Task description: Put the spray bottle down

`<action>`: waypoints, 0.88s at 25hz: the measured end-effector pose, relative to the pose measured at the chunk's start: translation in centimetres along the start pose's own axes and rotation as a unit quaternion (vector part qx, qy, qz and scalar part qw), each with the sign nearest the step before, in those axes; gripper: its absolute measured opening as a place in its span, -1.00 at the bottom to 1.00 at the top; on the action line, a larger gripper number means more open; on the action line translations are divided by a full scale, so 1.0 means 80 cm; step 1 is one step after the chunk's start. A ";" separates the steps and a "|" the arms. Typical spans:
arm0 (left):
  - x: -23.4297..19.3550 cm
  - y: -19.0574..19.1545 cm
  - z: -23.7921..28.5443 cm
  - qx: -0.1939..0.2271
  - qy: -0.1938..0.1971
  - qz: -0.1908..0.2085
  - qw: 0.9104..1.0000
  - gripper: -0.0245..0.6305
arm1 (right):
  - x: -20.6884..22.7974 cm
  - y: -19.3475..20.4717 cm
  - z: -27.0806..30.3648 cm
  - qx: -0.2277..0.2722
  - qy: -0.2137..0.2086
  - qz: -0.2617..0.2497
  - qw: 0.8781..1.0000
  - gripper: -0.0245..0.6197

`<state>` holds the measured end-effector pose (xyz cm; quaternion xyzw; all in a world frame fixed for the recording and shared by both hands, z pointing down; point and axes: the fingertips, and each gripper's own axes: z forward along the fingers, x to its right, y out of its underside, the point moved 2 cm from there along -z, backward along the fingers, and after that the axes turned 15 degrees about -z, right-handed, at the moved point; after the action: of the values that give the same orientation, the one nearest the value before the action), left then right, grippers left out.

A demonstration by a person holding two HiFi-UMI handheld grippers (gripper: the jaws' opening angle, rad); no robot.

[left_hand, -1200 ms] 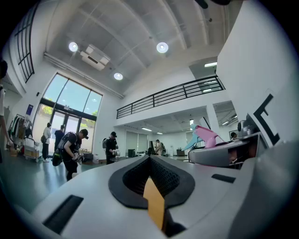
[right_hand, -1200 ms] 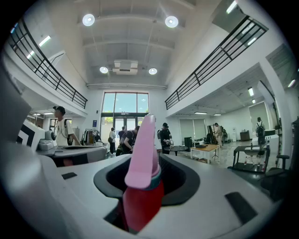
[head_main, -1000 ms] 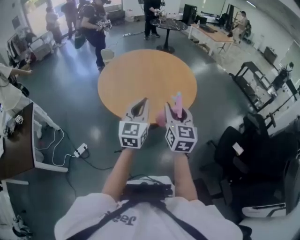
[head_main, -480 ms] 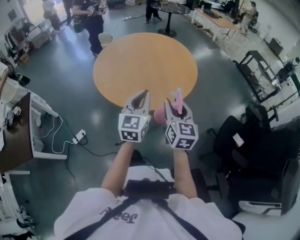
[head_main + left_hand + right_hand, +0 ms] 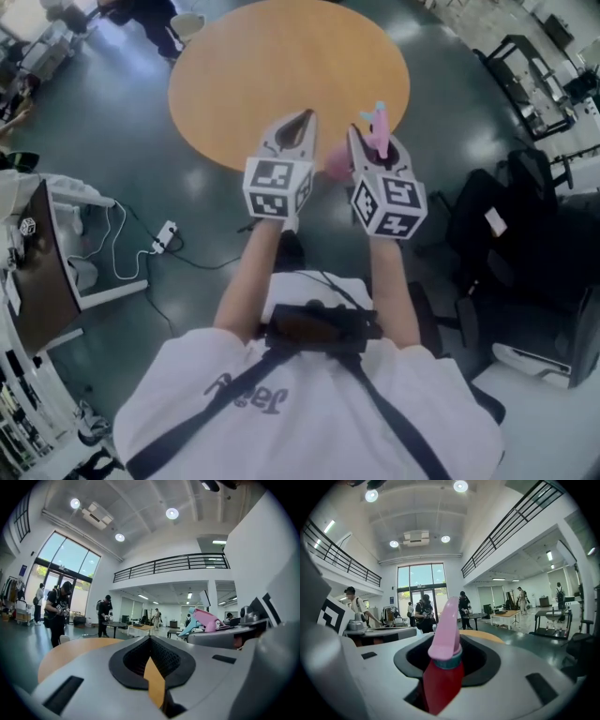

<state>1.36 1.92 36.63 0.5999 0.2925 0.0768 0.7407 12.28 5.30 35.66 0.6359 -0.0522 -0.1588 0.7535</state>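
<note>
A spray bottle with a pink trigger head, a teal collar and a red body stands upright between the jaws of my right gripper, which is shut on it. The bottle's head also shows in the left gripper view. My left gripper is beside it on the left, shut with nothing in it. Both grippers hover over the near edge of a round wooden table, side by side and pointing roughly level.
Black office chairs stand on the floor at the right. A dark desk with a white frame is at the left, with a power strip and cable near it. People stand far beyond the table.
Both grippers have moved forward over the table's near edge and sunk a little. The bottle stays in the right gripper, and the table fills more of the upper picture.
</note>
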 end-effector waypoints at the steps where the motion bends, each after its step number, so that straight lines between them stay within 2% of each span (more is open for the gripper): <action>1: -0.008 -0.009 0.013 -0.001 0.005 0.002 1.000 -0.89 | 0.003 -0.007 0.015 0.001 0.002 -0.001 1.000 -0.37; 5: -0.048 -0.053 0.066 0.000 0.026 0.016 1.000 -0.89 | 0.008 -0.031 0.081 0.000 0.017 -0.004 1.000 -0.37; 8: -0.074 -0.067 0.095 -0.010 0.038 0.014 0.999 -0.89 | 0.010 -0.037 0.125 -0.005 0.030 -0.003 1.000 -0.37; 16: -0.132 -0.056 0.140 -0.035 0.059 -0.011 0.998 -0.89 | -0.008 -0.029 0.196 -0.030 0.042 -0.016 0.999 -0.37; 22: -0.135 -0.037 0.165 -0.048 0.065 -0.020 0.997 -0.89 | 0.007 -0.006 0.217 -0.055 0.045 -0.022 0.997 -0.37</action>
<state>-1.23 -15.07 39.00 0.5511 0.3478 0.1148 0.7498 7.85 -11.33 38.36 0.6011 0.0047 -0.1488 0.7852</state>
